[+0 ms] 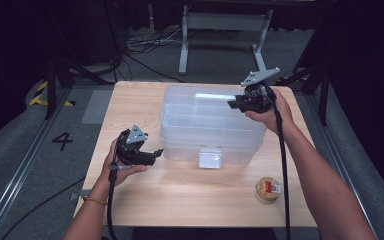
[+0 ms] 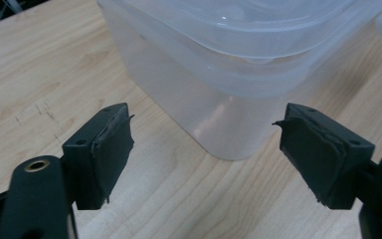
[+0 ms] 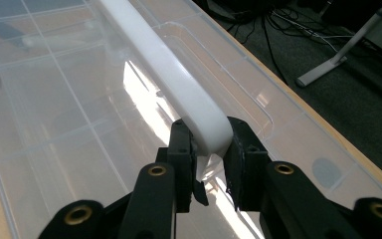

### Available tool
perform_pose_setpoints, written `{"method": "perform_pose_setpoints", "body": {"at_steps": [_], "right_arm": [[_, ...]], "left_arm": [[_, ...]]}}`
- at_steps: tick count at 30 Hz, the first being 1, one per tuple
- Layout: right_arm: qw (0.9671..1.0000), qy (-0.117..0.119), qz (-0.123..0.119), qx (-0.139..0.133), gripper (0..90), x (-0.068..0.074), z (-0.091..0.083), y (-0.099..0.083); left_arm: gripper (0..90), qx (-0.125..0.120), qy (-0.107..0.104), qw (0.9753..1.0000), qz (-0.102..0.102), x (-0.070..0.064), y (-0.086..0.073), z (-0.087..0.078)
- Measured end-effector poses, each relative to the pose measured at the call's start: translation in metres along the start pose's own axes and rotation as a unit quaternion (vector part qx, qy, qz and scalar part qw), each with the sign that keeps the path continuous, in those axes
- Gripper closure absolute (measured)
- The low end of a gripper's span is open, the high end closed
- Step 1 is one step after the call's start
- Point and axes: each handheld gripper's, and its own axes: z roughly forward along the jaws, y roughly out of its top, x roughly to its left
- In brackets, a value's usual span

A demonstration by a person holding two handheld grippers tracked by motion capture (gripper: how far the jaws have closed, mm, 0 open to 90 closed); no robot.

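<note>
Your right gripper [image 1: 236, 103] is clamped on the end of the white handle [image 3: 169, 74] atop the clear storage box [image 1: 210, 125] at its far right; jaws nearly closed around it. Your left gripper [image 1: 155, 152] sits at the box's near-left corner, jaws spread wide and holding nothing; the box wall stands just beyond them on the wooden table [image 1: 180, 195].

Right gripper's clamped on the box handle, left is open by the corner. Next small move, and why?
Probably lift the right gripper a little: its jaws are shut on the white handle of the clear box. The left gripper is open at the box's near corner, touching nothing, ready to steady it.
</note>
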Motion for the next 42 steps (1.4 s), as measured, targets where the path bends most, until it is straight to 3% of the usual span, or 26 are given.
{"method": "perform_pose_setpoints", "body": {"at_steps": [5,6,8,11,12,15,19,27,33,38,42], "right_arm": [[0.9999,0.005,0.011,0.006,74.7,-0.006,0.000,0.006],[0.9998,0.008,0.017,0.006,74.6,-0.009,-0.001,0.008],[0.9997,0.008,0.021,0.007,74.5,-0.009,-0.001,0.009],[0.9996,0.008,0.024,0.008,74.3,-0.012,-0.001,0.012],[0.9996,0.007,0.026,0.008,74.2,-0.013,-0.001,0.013],[0.9995,0.005,0.030,0.011,73.6,-0.015,-0.001,0.017],[0.9994,0.004,0.032,0.011,73.2,-0.017,-0.001,0.019],[0.9996,0.001,0.029,0.008,72.9,-0.017,-0.001,0.019],[0.9996,-0.009,0.027,0.002,71.7,-0.014,-0.004,0.017],[0.9992,-0.016,0.029,-0.025,69.0,-0.015,-0.021,0.005],[0.9975,-0.036,0.026,-0.054,66.5,-0.015,-0.043,-0.012]], "left_arm": [[35.6,-0.026,-0.009,0.9996,-0.009,0.005,0.005,-0.007],[46.8,-0.034,-0.012,0.9993,-0.011,0.006,0.007,-0.009],[49.3,-0.040,-0.011,0.9991,-0.013,0.007,0.011,-0.010],[69.1,-0.046,-0.020,0.9987,-0.011,0.007,0.014,-0.009],[69.1,-0.046,-0.023,0.9987,-0.008,0.007,0.014,-0.008],[81.1,-0.041,-0.019,0.9990,0.002,0.004,0.016,-0.005],[89.7,-0.053,-0.017,0.9985,0.004,0.004,0.018,-0.001],[90.0,-0.078,-0.029,0.9965,-0.006,0.006,0.024,0.002],[90.0,-0.078,-0.027,0.9966,-0.003,0.002,0.025,0.005],[90.0,-0.073,-0.021,0.9971,0.005,0.002,0.026,0.004],[90.0,-0.065,-0.015,0.9977,0.013,0.000,0.026,0.004]]}}
